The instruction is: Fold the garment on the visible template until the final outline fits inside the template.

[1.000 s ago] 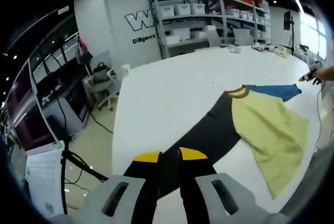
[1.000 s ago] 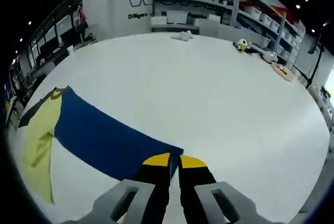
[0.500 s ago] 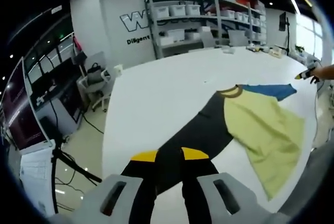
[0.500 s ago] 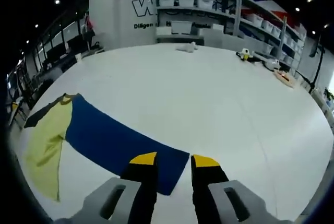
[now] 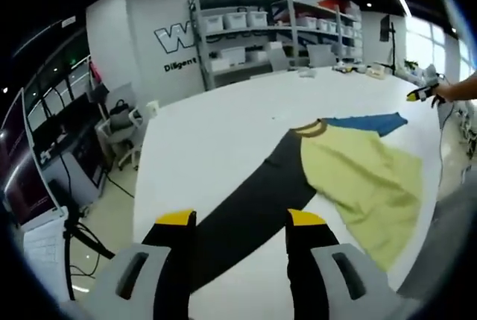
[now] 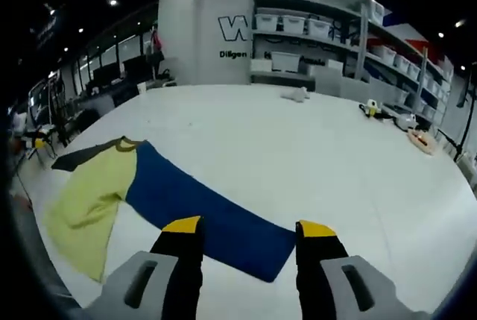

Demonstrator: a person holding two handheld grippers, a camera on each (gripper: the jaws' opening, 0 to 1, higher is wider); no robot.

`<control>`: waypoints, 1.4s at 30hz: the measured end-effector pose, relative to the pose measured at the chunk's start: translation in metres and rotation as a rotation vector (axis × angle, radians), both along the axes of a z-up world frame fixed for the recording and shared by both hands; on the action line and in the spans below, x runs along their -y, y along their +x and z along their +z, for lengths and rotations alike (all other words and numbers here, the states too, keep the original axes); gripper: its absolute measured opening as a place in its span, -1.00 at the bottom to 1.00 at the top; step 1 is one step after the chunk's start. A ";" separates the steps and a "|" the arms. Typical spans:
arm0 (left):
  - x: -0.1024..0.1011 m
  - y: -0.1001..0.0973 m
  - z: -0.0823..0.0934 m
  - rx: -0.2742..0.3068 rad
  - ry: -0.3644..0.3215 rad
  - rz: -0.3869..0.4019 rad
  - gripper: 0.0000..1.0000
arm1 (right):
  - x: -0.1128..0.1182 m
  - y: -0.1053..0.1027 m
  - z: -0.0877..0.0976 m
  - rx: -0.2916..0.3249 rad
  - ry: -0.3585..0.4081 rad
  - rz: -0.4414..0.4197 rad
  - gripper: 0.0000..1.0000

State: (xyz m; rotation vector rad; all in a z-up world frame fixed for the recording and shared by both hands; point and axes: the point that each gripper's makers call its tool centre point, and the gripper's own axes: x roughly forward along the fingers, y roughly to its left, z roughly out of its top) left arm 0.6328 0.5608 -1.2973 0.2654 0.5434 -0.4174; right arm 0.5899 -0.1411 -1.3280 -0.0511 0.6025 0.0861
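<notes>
Garment (image 5: 350,178) lies spread flat on the big white table (image 5: 223,133), a long-sleeved top with a yellow-green body, one black sleeve and one blue sleeve. In the left gripper view, the black sleeve (image 5: 246,212) runs from the brown collar (image 5: 309,127) toward the table's near edge, and its end lies between the jaws of the left gripper (image 5: 242,221), which stand wide apart and hold nothing. The yellow-green body fans out toward the table's right edge, with the blue sleeve (image 5: 365,122) beyond it. Far off at the right edge of that view a person's hand (image 5: 447,92) holds a yellow-tipped gripper.

In the right gripper view, the blue sleeve (image 6: 212,215) stretches from the collar (image 6: 128,142) down to its cuff, which lies flat on the table (image 6: 313,148) between the spread jaws of the right gripper (image 6: 249,227); these too are wide and hold nothing. The yellow-green body (image 6: 89,201) lies to the left, near the table's edge. Small objects (image 6: 387,115) sit along the far right edge of the table, and shelving with white bins (image 6: 313,29) stands against the back wall.
</notes>
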 end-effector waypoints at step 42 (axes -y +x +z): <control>0.057 -0.052 -0.036 -0.078 -0.085 -0.162 0.98 | -0.132 -0.058 -0.009 -0.035 -0.036 0.415 0.73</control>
